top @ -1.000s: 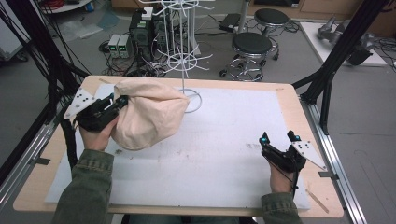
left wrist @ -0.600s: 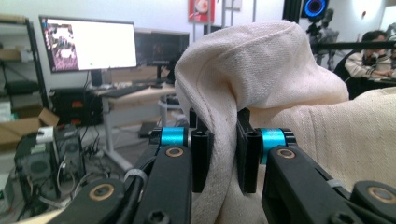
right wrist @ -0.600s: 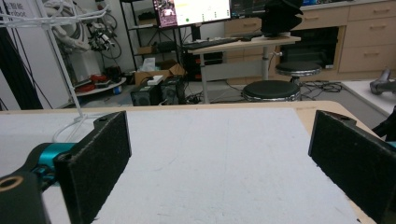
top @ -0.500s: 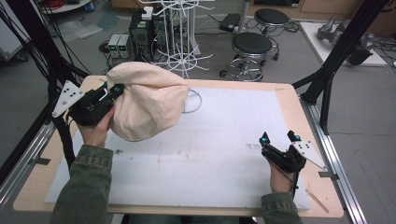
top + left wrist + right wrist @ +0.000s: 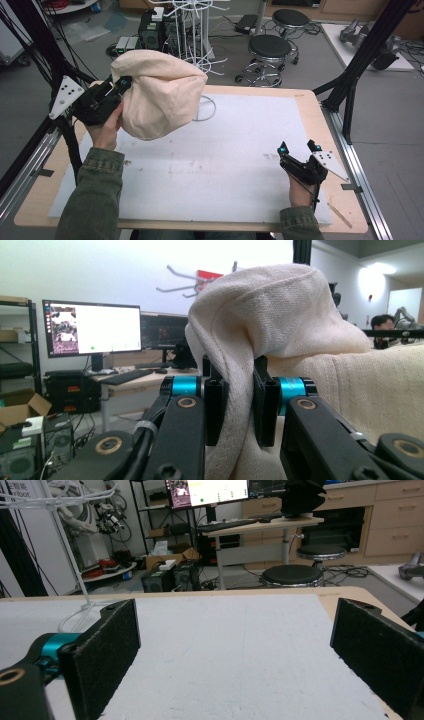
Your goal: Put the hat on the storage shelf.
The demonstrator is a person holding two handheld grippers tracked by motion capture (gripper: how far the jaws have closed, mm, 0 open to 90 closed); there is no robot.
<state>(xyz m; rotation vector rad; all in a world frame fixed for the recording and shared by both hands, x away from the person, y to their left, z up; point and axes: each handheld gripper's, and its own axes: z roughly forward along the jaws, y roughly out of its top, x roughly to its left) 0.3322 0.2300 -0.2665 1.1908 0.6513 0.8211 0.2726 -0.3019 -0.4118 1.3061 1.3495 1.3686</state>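
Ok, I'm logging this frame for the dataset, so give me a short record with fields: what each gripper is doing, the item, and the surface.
left gripper: shut on the cloth bag, raised above the table
right gripper: open, holds nothing, low over the mat
cloth bag: cream fabric, a fold pinched between the jaws, hanging clear of the mat
mat: white sheet on a wooden table
wire rack: white, at the table's far edge

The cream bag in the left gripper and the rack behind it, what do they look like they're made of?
Cream bag: looks like woven cotton or canvas, matte; visible weave, soft folds where the left gripper pinches it.
Rack: seems thin white-coated metal wire; slender rods and looped base, though plastic can't be ruled out.
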